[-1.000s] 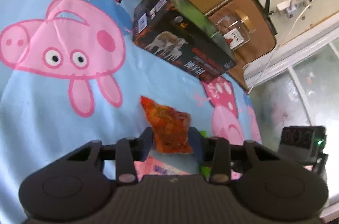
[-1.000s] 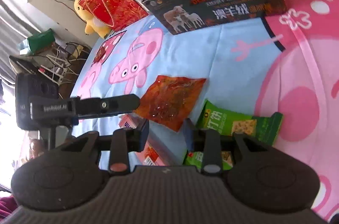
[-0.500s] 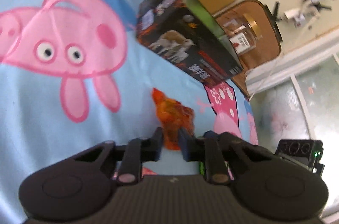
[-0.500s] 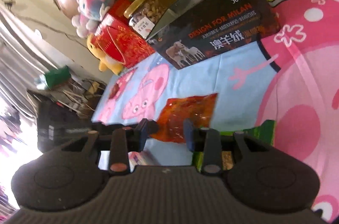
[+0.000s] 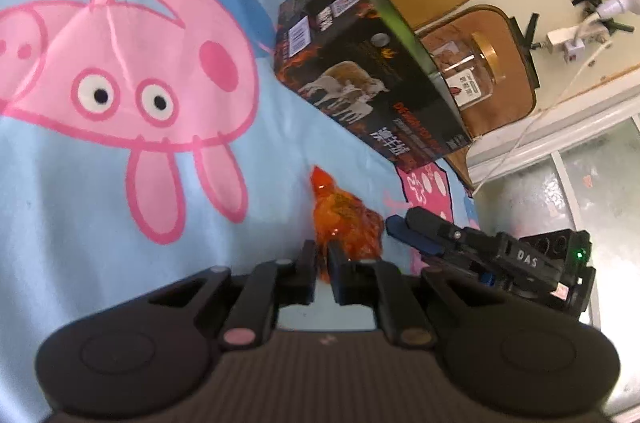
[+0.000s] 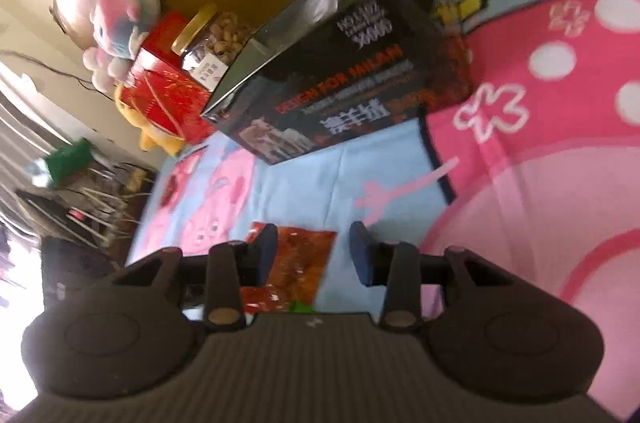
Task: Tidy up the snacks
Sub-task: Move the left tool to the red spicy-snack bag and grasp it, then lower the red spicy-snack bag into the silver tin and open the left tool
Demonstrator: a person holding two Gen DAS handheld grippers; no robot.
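Observation:
An orange-red snack packet (image 5: 344, 219) lies on the blue cartoon-pig blanket (image 5: 80, 223), its near end pinched up and crumpled. My left gripper (image 5: 322, 255) is shut on that near end. In the left wrist view my right gripper (image 5: 400, 219) sits just right of the packet, with its blue pads toward it. In the right wrist view the same packet (image 6: 300, 259) shows below my right gripper (image 6: 313, 239). Its jaws are opening, and the pads stand apart from the packet without pressing on it.
A long black box (image 5: 360, 71) (image 6: 348, 79) lies on the blanket beyond the packet. Behind it are a gold-lidded jar (image 5: 468, 71), another nut jar (image 6: 212, 39), a red box (image 6: 164, 87) and plush toys (image 6: 120, 11). A green packet's corner (image 6: 300, 307) peeks out by my right gripper.
My left jaws closed on the packet's near end and bunched it up. My right gripper swung in beside it, now close in the left wrist view, and its jaws widened a little.

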